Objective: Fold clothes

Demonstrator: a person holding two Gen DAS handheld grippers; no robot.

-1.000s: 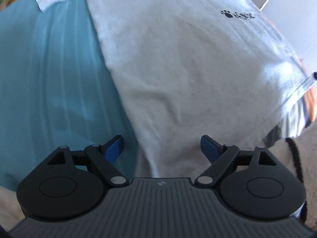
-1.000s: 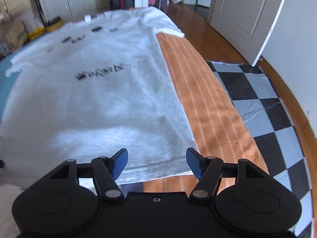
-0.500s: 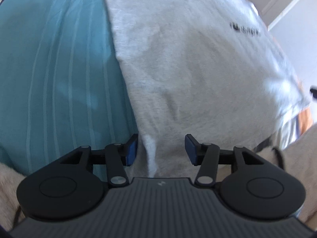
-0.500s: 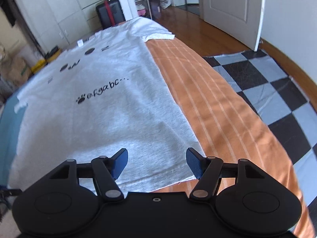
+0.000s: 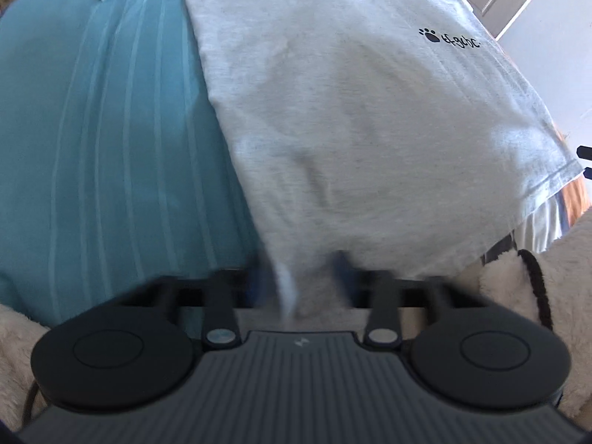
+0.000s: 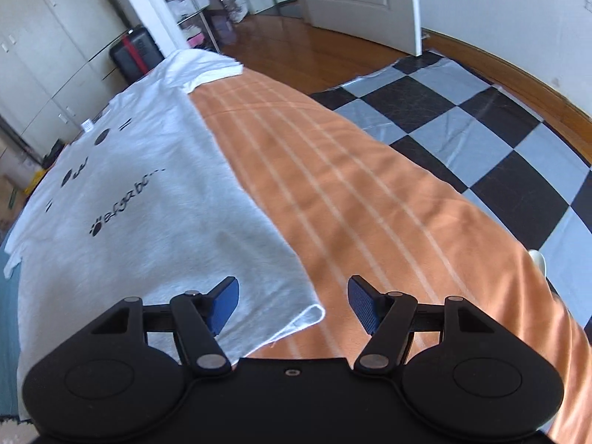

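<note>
My left gripper (image 5: 301, 281) closing on grey T-shirt (image 5: 351, 111) hem; right gripper (image 6: 293, 305) released beside its corner. Teal (image 5: 92, 129) and orange (image 6: 351, 185) bedspread, checkered mat (image 6: 481, 129), paw-print lettering (image 5: 449, 37) blurred.

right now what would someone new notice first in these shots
A grey t-shirt with a paw print lies flat across a bed, teal cover on one side, orange cover on the other. The left tool is closing on the shirt's near corner, while the right tool hangs open over the other corner.
</note>
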